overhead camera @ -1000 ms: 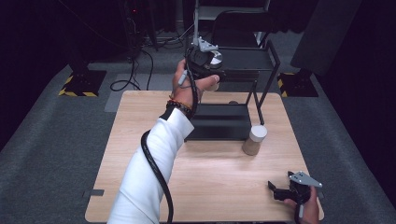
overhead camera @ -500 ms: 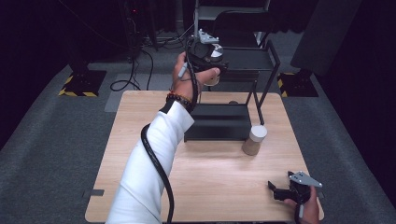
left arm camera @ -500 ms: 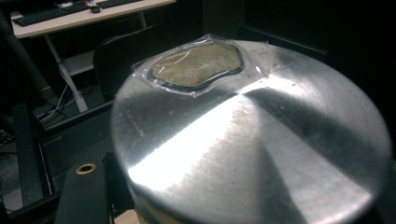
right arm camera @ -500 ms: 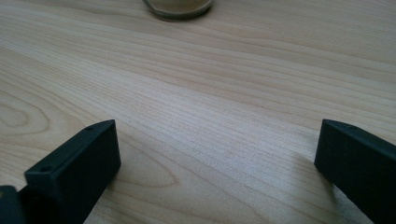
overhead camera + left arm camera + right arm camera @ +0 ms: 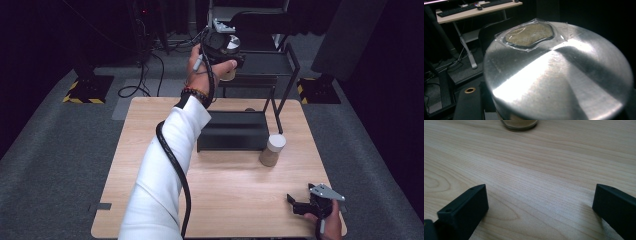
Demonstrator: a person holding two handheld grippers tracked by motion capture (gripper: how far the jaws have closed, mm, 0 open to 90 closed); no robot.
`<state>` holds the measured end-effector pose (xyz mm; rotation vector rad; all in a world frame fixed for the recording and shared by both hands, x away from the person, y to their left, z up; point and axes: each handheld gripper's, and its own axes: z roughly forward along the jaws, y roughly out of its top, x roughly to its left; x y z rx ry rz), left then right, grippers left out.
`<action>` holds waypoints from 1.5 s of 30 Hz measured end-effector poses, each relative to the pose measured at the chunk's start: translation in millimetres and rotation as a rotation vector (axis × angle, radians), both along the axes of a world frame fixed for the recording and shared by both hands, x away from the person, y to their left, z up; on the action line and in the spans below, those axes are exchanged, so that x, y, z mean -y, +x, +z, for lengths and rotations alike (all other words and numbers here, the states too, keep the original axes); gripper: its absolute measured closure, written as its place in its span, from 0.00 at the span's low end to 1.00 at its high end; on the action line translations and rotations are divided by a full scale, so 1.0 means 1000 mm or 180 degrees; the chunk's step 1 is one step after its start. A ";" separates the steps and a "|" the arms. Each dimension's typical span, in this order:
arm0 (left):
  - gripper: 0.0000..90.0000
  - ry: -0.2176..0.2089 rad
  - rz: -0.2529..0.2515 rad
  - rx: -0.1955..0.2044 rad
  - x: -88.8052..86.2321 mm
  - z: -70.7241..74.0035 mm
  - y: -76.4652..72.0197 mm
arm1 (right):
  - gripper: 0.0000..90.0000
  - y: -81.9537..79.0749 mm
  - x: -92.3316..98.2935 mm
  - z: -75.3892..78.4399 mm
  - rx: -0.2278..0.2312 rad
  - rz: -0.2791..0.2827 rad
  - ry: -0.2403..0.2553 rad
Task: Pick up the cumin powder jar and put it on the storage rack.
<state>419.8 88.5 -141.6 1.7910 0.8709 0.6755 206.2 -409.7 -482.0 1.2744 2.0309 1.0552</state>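
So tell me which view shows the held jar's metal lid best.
The left gripper view: the metal lid sits close up, with a clear window patch. In the high view the lid is a small disc at the left tongs.

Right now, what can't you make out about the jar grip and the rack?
- Left gripper jaws: left gripper view, hidden under the silver jar lid; high view, covered by the hand.
- Held jar's body: both views, hidden by lid and hand.
- Second jar: right gripper view, cut off by the top edge.
- Black rack interior: high view, too dark.
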 end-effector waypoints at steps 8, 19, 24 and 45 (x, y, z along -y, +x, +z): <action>0.35 -0.0021 0.0055 0.0018 0.006 0.003 0.016 | 0.00 0.000 0.000 0.000 0.0000 0.0000 0.0000; 0.35 0.0033 0.0086 0.0016 0.014 0.004 0.039 | 0.00 0.000 0.000 0.000 -0.0008 -0.0002 0.0006; 0.35 0.0066 0.0096 -0.0006 0.017 0.002 0.046 | 0.00 0.000 0.001 0.000 -0.0011 -0.0001 0.0010; 0.35 0.0049 0.0155 -0.0032 0.021 -0.019 0.063 | 0.00 0.001 0.001 0.000 -0.0011 0.0001 0.0009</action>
